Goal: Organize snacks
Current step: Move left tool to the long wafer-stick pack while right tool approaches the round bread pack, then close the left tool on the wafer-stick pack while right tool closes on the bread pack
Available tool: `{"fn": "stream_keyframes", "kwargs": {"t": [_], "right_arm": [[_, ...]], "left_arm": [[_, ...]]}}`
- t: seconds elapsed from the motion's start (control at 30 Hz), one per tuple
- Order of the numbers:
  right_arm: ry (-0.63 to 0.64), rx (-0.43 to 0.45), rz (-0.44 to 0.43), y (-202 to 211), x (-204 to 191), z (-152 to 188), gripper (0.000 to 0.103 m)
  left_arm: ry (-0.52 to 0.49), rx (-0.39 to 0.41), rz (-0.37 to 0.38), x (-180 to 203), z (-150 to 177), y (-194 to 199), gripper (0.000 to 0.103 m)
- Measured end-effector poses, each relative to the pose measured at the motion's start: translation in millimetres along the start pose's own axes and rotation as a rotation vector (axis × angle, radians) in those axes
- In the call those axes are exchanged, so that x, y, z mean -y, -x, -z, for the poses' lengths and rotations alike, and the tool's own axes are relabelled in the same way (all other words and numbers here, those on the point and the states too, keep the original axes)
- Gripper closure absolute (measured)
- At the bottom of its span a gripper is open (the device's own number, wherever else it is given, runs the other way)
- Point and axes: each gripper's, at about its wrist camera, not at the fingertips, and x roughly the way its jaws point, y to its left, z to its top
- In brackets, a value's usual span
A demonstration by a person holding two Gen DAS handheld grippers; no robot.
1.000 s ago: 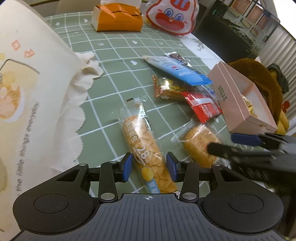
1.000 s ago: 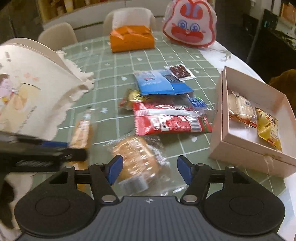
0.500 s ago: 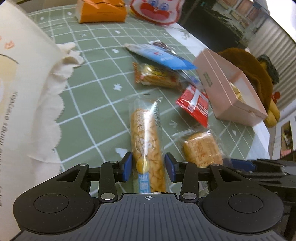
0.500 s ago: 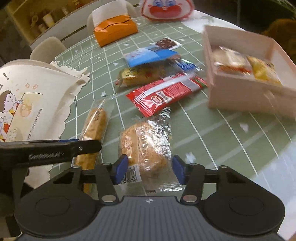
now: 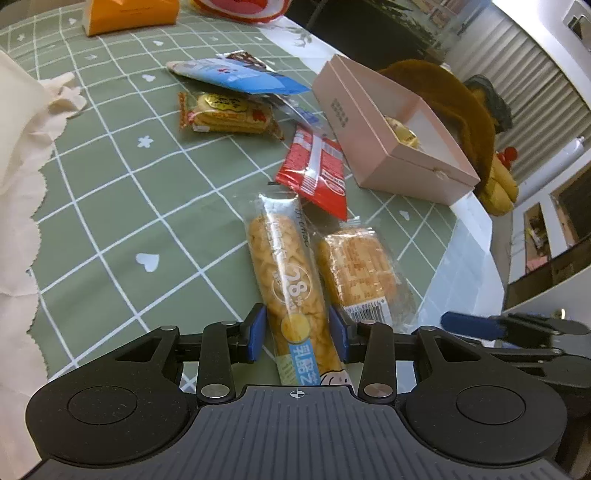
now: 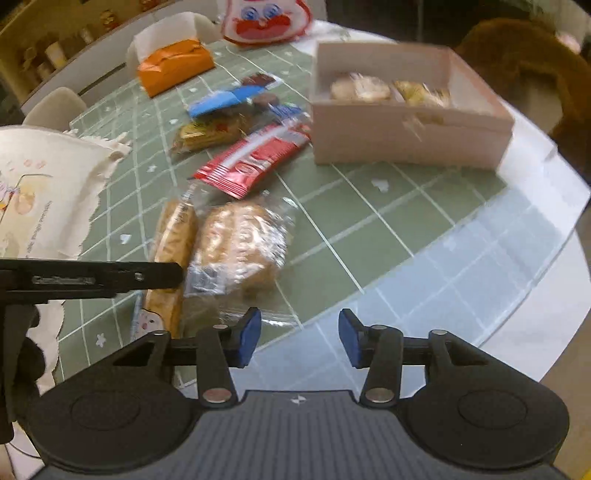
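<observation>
My left gripper [image 5: 297,338] is shut on a long clear-wrapped bread stick snack [image 5: 291,291], which points toward the pink open box [image 5: 402,147]. A square wrapped bread [image 5: 358,269] lies right beside it, also in the right wrist view [image 6: 240,251]. My right gripper [image 6: 297,338] is open and empty, just right of and behind that bread, above the table's edge. The pink box [image 6: 406,136] holds a few wrapped snacks. A red wafer pack [image 5: 317,170], a yellow-orange biscuit pack [image 5: 229,114] and a blue pack [image 5: 236,75] lie further off.
A cream cloth bag [image 6: 40,192] lies at the left. An orange tissue box [image 6: 175,66] and a red-white bunny pouch [image 6: 266,18] stand at the far side. A brown plush toy [image 5: 454,107] sits behind the pink box. The round table's edge [image 6: 517,277] is near right.
My left gripper has carried the bread stick to the right, beside the square bread. My right gripper has drawn back right off the square bread, which stays on the table.
</observation>
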Motion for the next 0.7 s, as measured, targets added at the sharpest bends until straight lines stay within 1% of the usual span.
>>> {"fn": "stream_keyframes", "kwargs": {"t": [0.03,0.1,0.2,0.3,0.43,0.57,0.7], "right_arm": [[0.017,0.012,-0.001,3,-5,-2,0.049],[0.043,0.033,-0.004,6,-13,-7,0.045],[0.051,0.043,-0.019,0,-24,-18,0.045],[0.054,0.038,-0.032,-14,-34,-30,0.044],[0.063,0.023,-0.009,-35,-44,-41,0.039],[0.055,0.005,-0.021,-43,-40,-43,0.039],[0.083,-0.017,-0.032,-35,-29,-36,0.046]], "left_arm": [[0.002,0.004,-0.006,-1,0,2,0.06],[0.01,0.023,-0.028,-4,0,8,0.06],[0.03,0.045,-0.062,-12,0,16,0.06],[0.067,0.062,-0.084,-22,1,21,0.059],[0.094,0.063,-0.094,-29,4,23,0.059],[0.097,0.058,-0.091,-28,5,21,0.059],[0.077,0.049,-0.094,-23,3,16,0.06]]}}
